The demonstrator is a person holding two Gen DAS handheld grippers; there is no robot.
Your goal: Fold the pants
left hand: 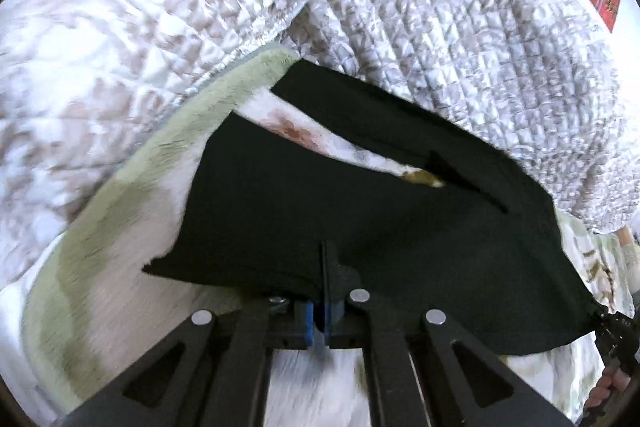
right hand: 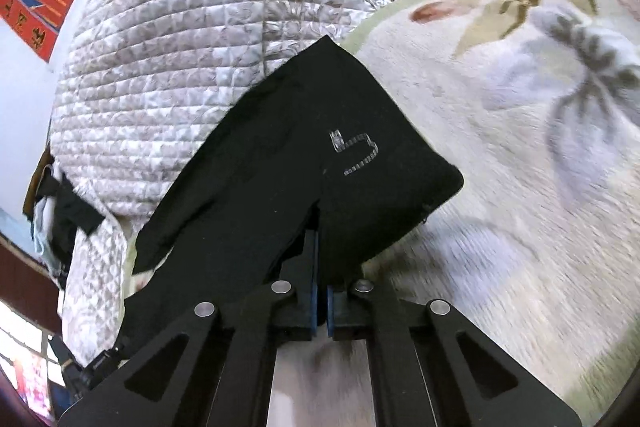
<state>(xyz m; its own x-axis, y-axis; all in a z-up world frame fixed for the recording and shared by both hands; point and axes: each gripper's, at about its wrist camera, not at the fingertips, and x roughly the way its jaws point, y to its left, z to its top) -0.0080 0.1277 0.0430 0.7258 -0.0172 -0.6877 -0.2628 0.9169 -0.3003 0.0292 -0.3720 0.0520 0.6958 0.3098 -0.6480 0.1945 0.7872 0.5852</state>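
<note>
Both tools, left tool (left hand: 325, 283) and right tool (right hand: 320, 259), pinch one edge of the black pants (left hand: 360, 211), whose legs trail forward across the bed (right hand: 500, 187) toward the quilt (left hand: 460, 27).

Each wrist camera looks forward and downward along its fingers, very near; both share the black pants (left hand: 360, 219) toward 12 o'clock.
</note>
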